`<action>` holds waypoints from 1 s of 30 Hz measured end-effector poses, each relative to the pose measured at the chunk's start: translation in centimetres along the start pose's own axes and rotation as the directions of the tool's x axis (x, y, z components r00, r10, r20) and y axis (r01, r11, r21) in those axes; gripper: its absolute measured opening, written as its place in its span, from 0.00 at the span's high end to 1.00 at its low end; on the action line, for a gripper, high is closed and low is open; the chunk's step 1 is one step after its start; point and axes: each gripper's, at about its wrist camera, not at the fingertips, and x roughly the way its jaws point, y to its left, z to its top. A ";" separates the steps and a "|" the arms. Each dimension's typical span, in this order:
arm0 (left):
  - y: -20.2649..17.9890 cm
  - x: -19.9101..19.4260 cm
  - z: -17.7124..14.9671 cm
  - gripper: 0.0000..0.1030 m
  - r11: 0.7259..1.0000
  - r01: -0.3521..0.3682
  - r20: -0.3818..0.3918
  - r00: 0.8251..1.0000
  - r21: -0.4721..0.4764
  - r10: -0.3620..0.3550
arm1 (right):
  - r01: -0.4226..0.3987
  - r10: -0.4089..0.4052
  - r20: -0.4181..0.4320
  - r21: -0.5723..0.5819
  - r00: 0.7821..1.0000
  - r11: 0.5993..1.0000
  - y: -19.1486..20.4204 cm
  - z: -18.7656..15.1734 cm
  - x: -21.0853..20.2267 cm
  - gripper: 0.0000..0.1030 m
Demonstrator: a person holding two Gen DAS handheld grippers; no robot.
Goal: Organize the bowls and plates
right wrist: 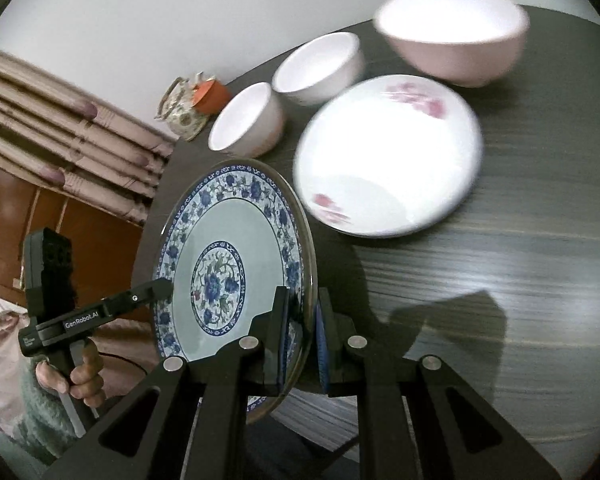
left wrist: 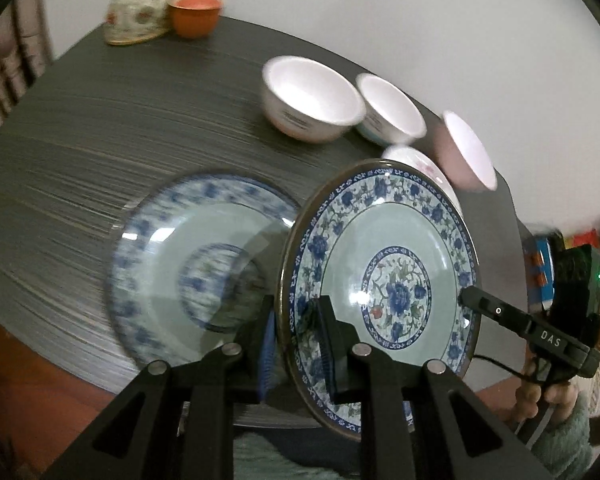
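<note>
With both the left tongs [left wrist: 296, 344] and right tongs [right wrist: 304, 336] clamped on the round blue-flowered porcelain plate [left wrist: 384, 284], I'd lower it level onto its twin plate [left wrist: 188, 264] at the frame's lower left.

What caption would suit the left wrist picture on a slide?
Two grippers, left and right, hold a blue plate tilted above a matching plate on the table.

The held plate [left wrist: 384, 280] shows a pale green centre, a blue flower medallion and a white border with blue blossoms; a second plate [left wrist: 204, 268], left of it on the dark grey streaked desk [left wrist: 100, 128], carries the same pattern. Beyond the held plate lie a white plate [right wrist: 388, 156] with pink flowers, a pink bowl [right wrist: 456, 32] and two white bowls [right wrist: 318, 68]. Farther back stand an orange cup [left wrist: 196, 14] and a floral teapot [left wrist: 138, 10].
</note>
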 end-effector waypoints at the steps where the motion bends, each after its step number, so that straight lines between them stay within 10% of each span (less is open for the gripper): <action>1: 0.6 -0.3 0.1 0.81 1.000 -0.005 0.006 1.000 -0.010 0.005 | -0.004 0.004 -0.005 -0.007 1.000 1.000 0.7 0.4 0.6 0.87; 30: 11.6 2.2 1.6 0.80 0.981 -0.063 -0.046 0.997 -0.182 0.056 | 0.039 -0.048 -0.158 -0.061 0.986 0.997 7.6 2.0 12.1 0.86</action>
